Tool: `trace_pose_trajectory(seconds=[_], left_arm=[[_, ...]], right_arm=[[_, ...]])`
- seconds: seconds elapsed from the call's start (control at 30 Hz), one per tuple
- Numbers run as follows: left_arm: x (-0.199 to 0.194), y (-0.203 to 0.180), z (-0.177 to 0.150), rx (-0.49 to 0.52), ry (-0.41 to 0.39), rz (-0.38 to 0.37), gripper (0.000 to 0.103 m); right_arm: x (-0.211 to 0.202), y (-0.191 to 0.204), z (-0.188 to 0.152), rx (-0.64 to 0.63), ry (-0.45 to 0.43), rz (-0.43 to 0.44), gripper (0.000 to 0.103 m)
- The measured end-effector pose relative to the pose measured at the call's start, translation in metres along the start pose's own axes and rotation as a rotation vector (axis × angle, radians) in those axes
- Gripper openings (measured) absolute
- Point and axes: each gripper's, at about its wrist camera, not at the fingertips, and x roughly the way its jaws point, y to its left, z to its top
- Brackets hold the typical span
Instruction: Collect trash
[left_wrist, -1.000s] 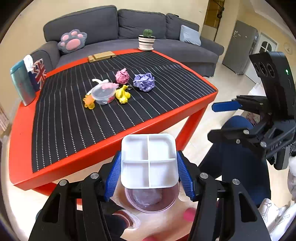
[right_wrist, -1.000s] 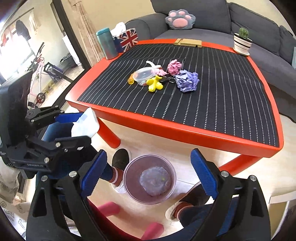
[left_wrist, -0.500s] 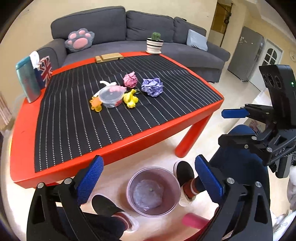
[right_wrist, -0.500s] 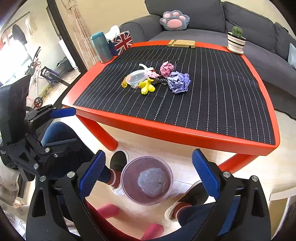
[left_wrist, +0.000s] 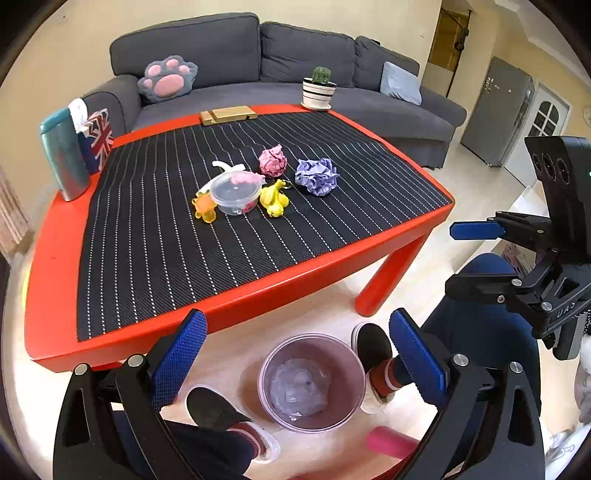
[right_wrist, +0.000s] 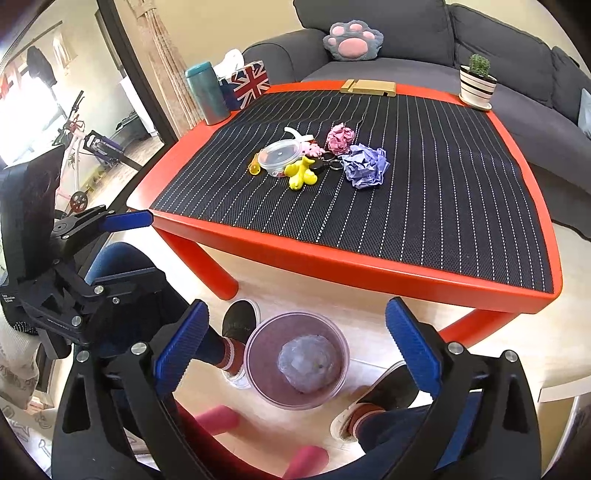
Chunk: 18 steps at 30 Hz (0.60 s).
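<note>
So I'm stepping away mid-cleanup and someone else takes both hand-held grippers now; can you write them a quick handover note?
Left hand-held gripper: open, empty, above the bin on the floor.
Right hand-held gripper: open, empty, also over the bin.
Done: something pale and crumpled already lies in the bin.
Left on the red table: pink paper ball, purple paper ball, and a lidded clear container among small toys.
Suggested next: take the paper balls; check whether the container counts as trash.
</note>
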Motion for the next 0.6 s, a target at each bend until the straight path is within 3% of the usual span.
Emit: trace_pose_trajectory(seconds=[0.3, 0.6], left_arm=[[-0.005, 0.010, 0.012, -0.017, -0.017, 0.006, 0.095], [-0.009, 0.027, 0.038, -0.034, -0.050, 0.013, 0.095]], right_arm=[[-0.006, -0.002, 0.017, -0.002, -0.020, -0.006, 0.095], [-0.004, -0.011, 0.058, -0.036, -0.036, -0.028, 0.095]])
